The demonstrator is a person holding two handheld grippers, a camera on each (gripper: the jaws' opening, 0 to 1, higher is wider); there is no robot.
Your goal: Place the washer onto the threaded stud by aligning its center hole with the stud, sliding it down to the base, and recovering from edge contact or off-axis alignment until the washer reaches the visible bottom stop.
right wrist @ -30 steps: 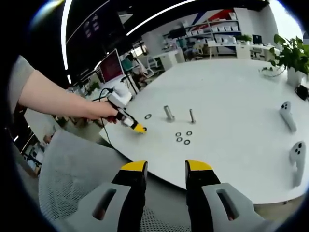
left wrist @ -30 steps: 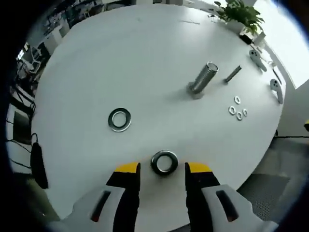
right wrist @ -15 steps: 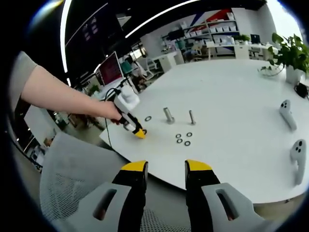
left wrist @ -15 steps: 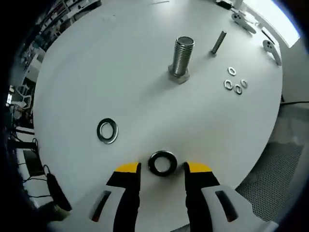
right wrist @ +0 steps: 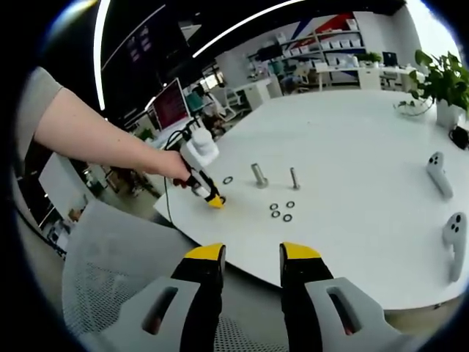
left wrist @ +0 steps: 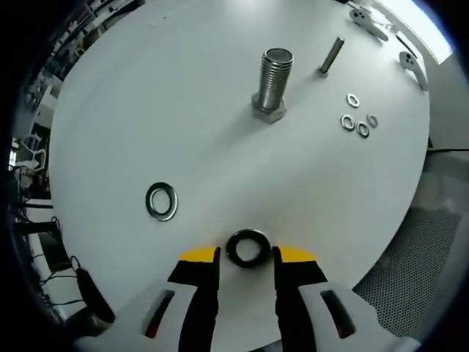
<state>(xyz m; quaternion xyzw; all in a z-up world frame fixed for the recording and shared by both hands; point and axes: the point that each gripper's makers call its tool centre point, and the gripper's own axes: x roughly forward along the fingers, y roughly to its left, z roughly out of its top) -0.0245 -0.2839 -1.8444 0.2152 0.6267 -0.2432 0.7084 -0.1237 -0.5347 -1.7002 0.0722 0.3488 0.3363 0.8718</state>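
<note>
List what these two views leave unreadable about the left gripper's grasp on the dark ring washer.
- Contact: in the left gripper view the yellow-tipped left gripper brackets the dark ring washer, but whether its pads touch the rim is unclear.
- Lift: that top-down view cannot show whether the washer is off the white round table.
- Right gripper view: the left gripper hides the washer; the large threaded steel stud is too small to read.

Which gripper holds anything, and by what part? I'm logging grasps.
Neither yet: the left gripper straddles the dark metal washer at its outer rim, jaws not visibly closed on it; the right gripper is open.
</note>
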